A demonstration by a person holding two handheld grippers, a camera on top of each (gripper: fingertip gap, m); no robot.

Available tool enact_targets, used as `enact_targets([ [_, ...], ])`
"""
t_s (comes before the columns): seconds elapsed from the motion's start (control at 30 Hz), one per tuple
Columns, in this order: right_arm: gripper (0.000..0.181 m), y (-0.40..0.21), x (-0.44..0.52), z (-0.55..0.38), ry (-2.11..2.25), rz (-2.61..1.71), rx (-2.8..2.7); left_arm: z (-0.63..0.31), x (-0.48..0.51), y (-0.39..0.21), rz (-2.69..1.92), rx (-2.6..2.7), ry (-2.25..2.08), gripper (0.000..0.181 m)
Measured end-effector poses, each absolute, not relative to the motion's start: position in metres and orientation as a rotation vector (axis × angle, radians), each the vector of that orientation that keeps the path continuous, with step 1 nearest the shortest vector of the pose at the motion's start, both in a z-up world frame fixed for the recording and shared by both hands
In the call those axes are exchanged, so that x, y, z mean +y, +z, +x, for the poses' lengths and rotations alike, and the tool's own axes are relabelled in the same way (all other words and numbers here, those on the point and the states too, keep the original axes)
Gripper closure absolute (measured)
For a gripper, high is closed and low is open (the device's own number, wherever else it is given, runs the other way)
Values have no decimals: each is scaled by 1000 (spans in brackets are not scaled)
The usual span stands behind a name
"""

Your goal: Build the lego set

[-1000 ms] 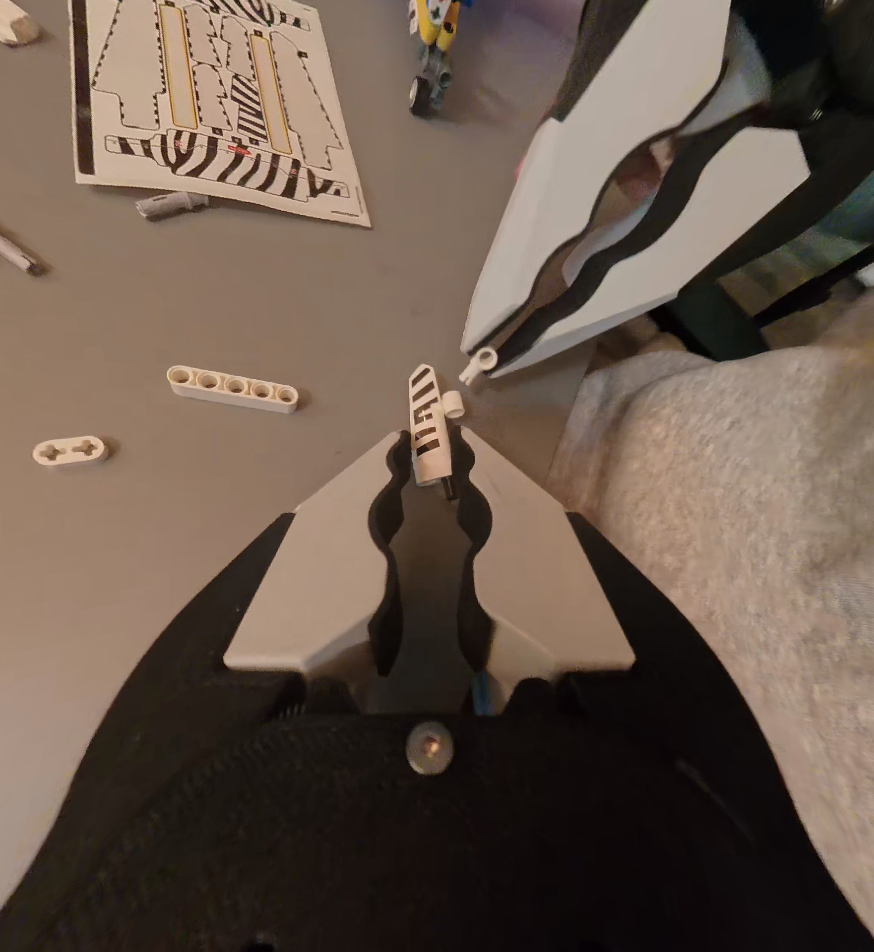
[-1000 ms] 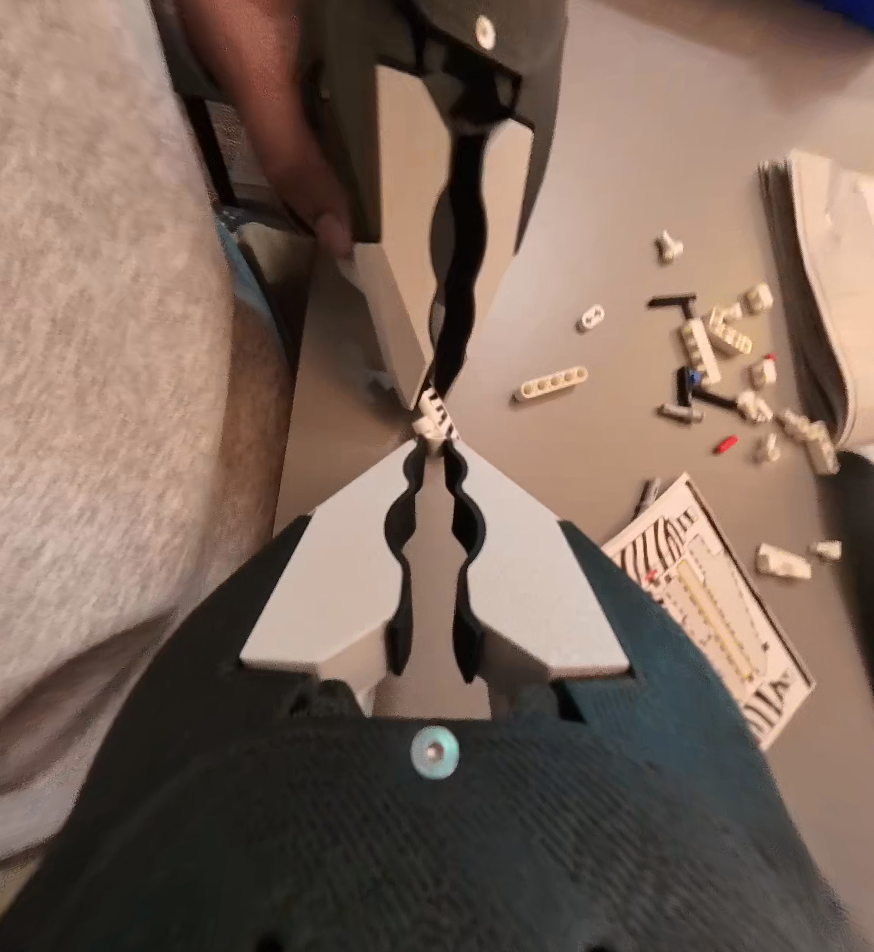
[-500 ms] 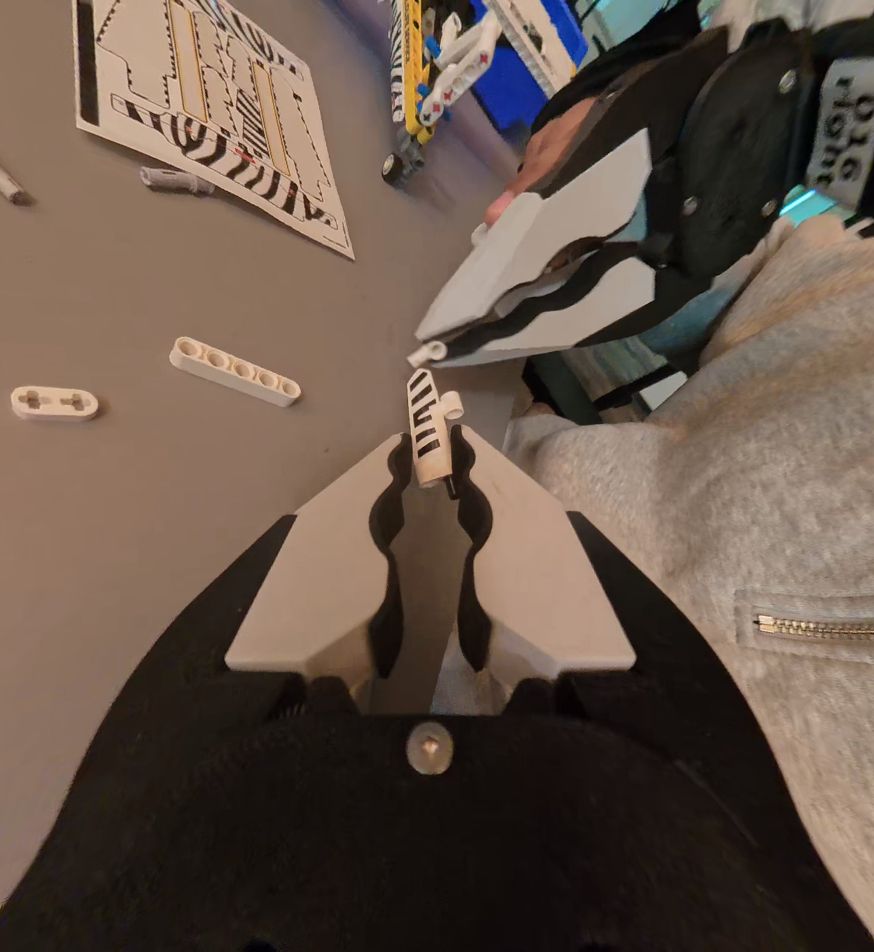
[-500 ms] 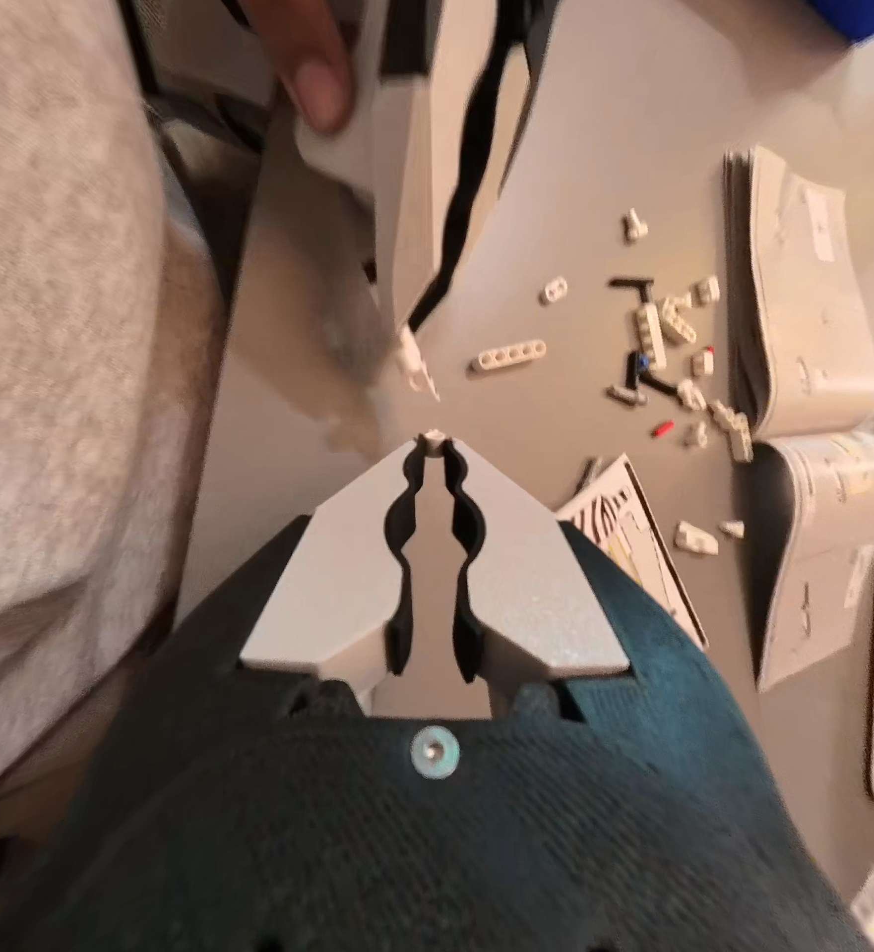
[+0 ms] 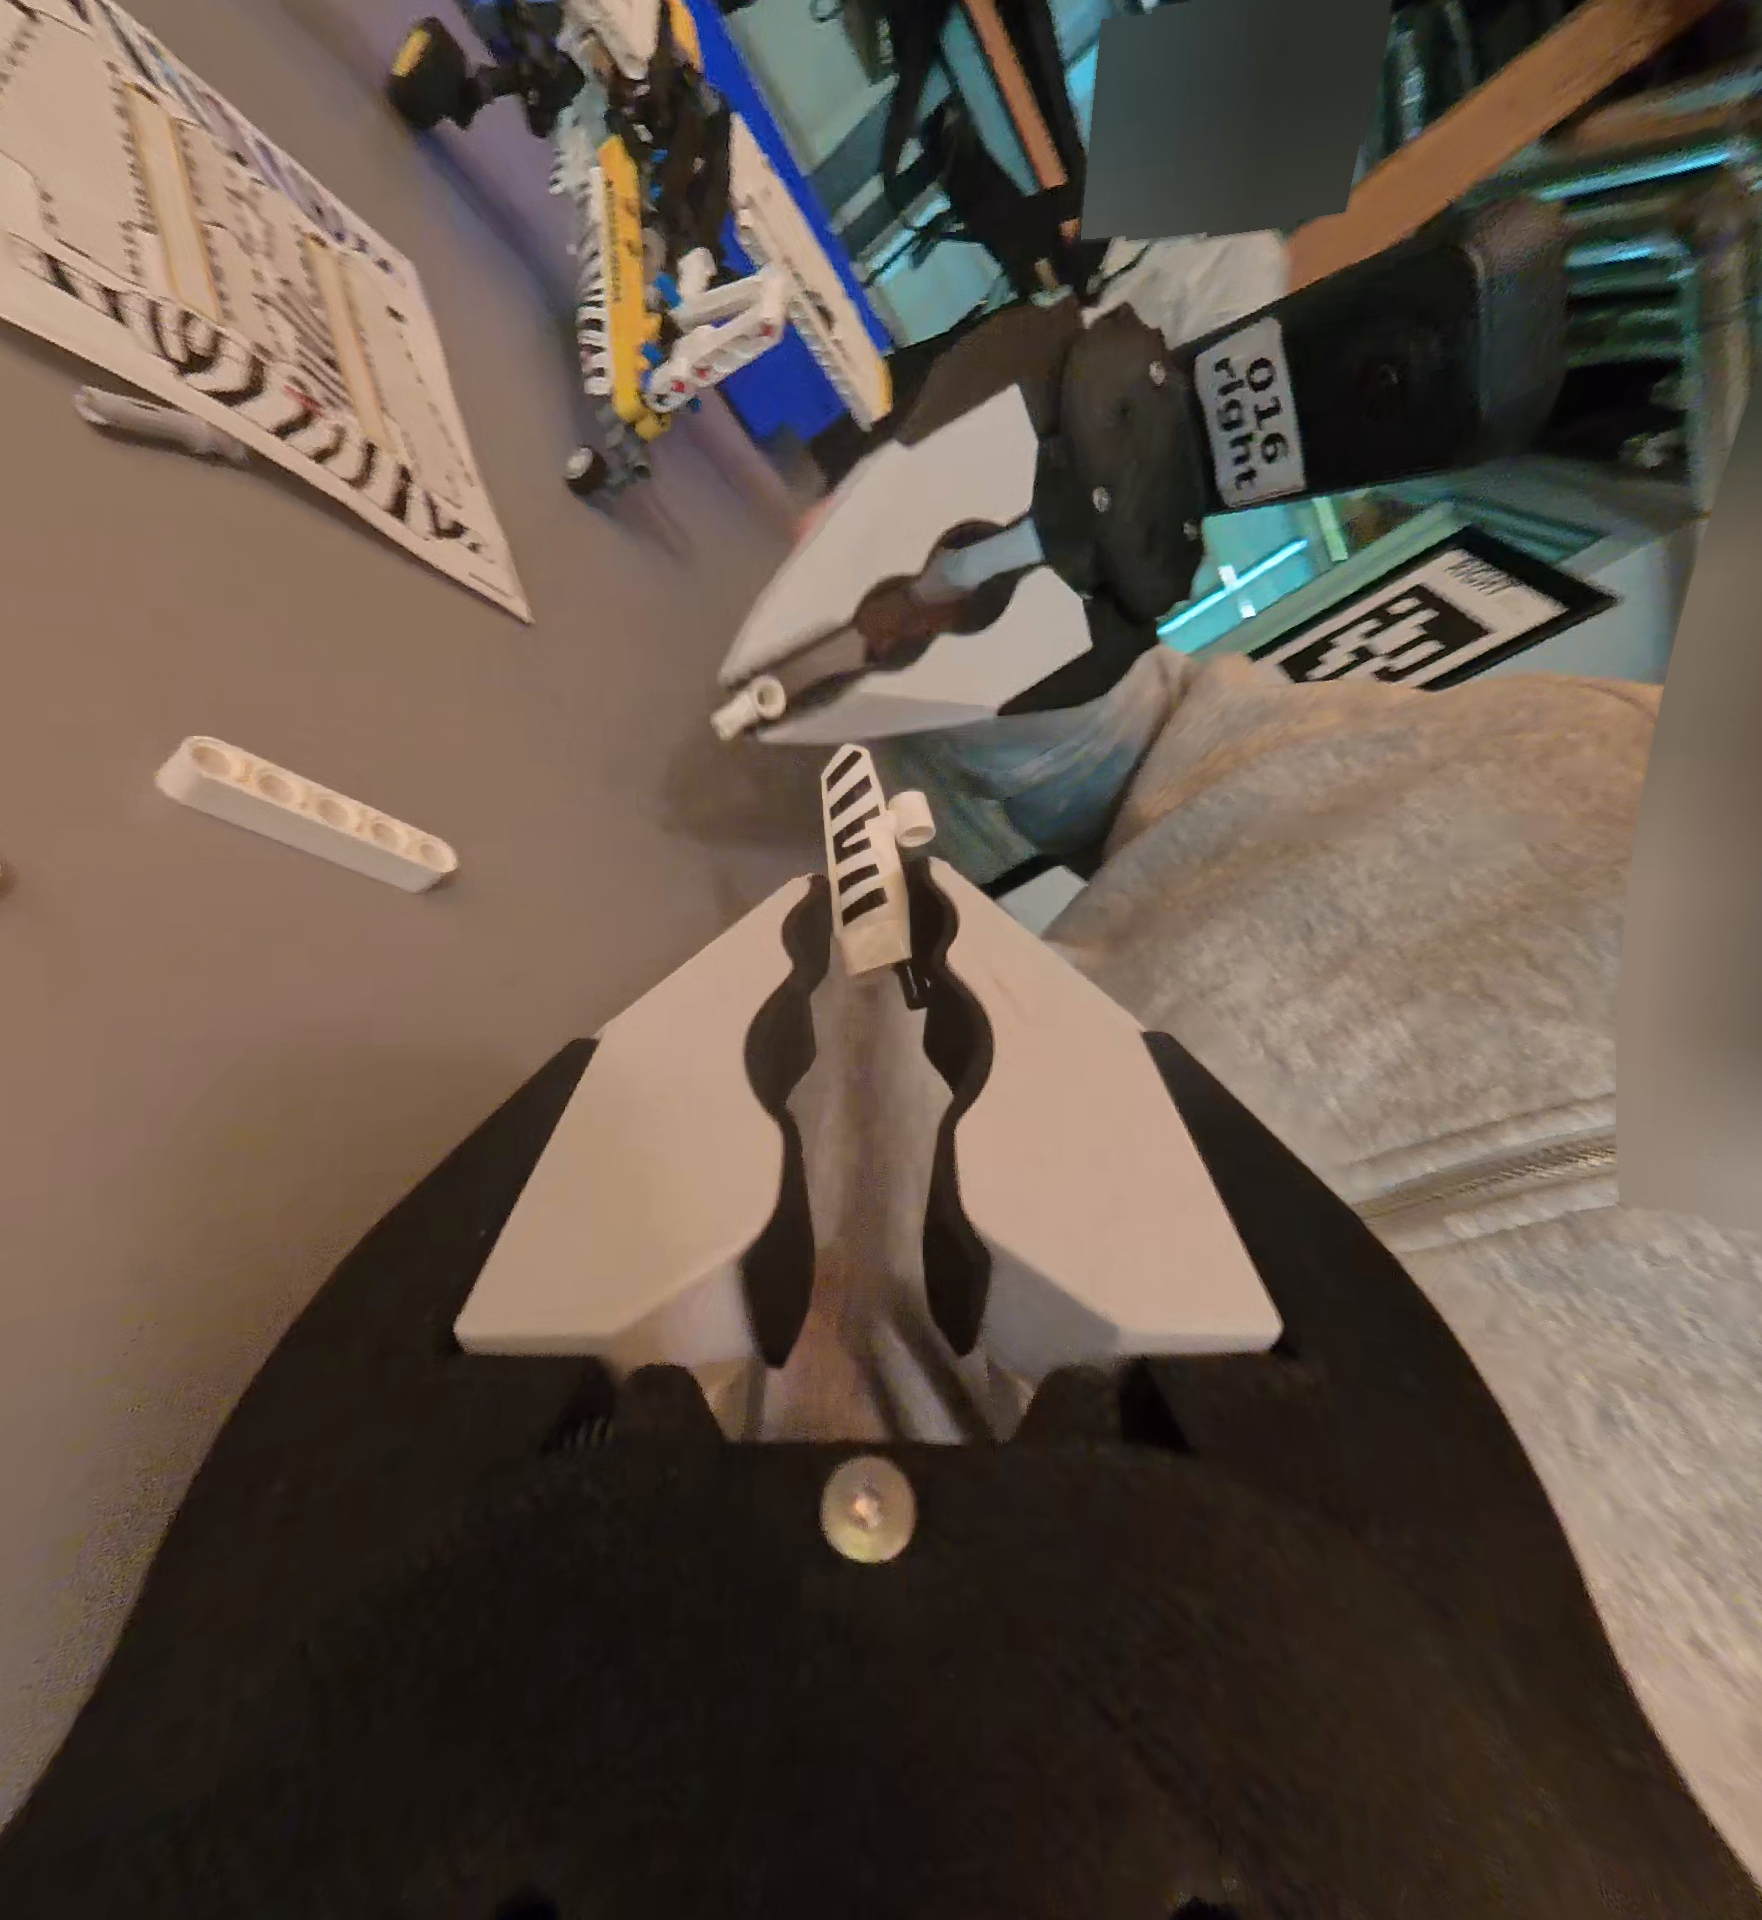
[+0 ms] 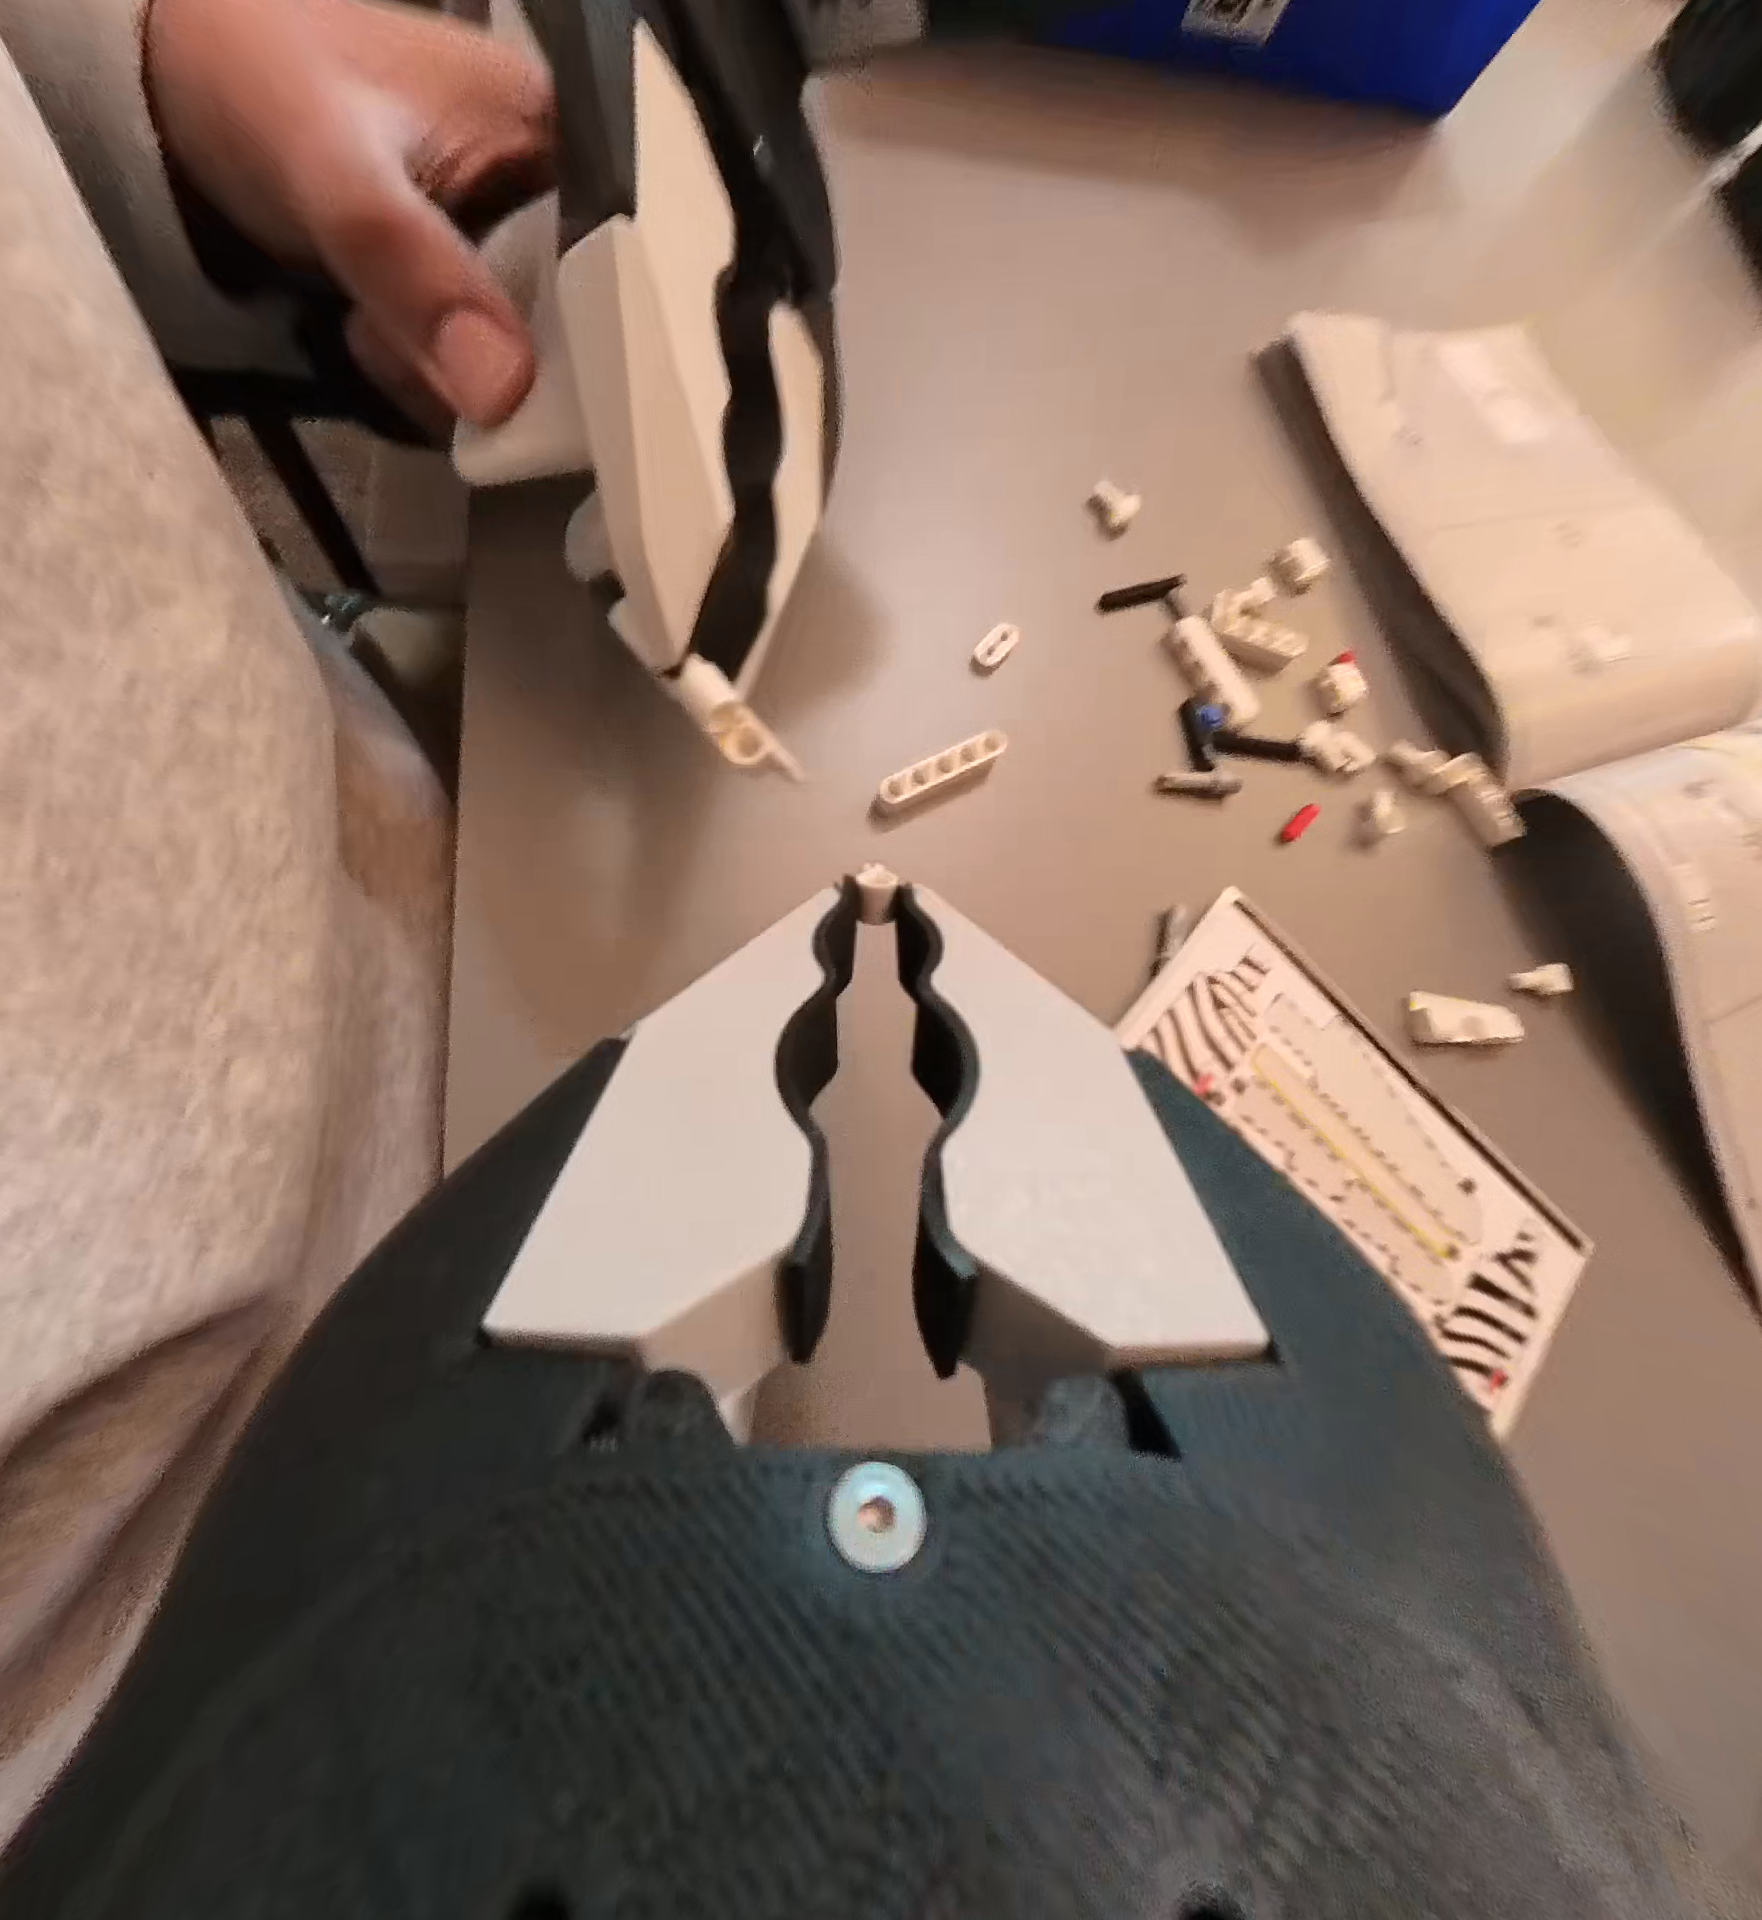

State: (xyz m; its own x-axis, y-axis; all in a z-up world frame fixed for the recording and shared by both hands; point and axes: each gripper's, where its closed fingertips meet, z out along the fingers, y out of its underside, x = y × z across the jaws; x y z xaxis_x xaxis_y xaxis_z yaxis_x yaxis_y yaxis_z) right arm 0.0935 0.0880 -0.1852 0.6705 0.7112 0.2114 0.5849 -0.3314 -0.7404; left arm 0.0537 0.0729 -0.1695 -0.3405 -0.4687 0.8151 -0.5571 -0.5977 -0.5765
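Left wrist view: left gripper (image 5: 869, 902) clamped on striped white piece (image 5: 864, 871), held off the table (image 5: 129, 1039) edge over grey sweatshirt (image 5: 1376, 935). Right gripper (image 5: 752, 712) just above, pinching small white connector (image 5: 747, 710). White five-hole beam (image 5: 305, 812) lies near the edge.

Right wrist view: right gripper (image 6: 875, 896) tips closed on connector (image 6: 875, 894); left gripper (image 6: 721, 696) apart from it, loose parts (image 6: 1272, 686) mid-table.

We worked at a plain grey table (image 5: 181, 1091) under warm indoor light. Beyond its far edge we saw a blue bin (image 5: 752, 281), a wooden beam (image 5: 1542, 104) and teal-lit shelving (image 5: 1635, 343); the rest of the room was too blurred to tell.
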Motion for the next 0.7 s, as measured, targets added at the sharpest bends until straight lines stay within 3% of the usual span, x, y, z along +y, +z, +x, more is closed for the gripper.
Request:
enact_targets([
  [0.7, 175, -163, 53, 64, 280, -1761, -1167, 64, 71, -182, 1812, -1218, 1982, 166],
])
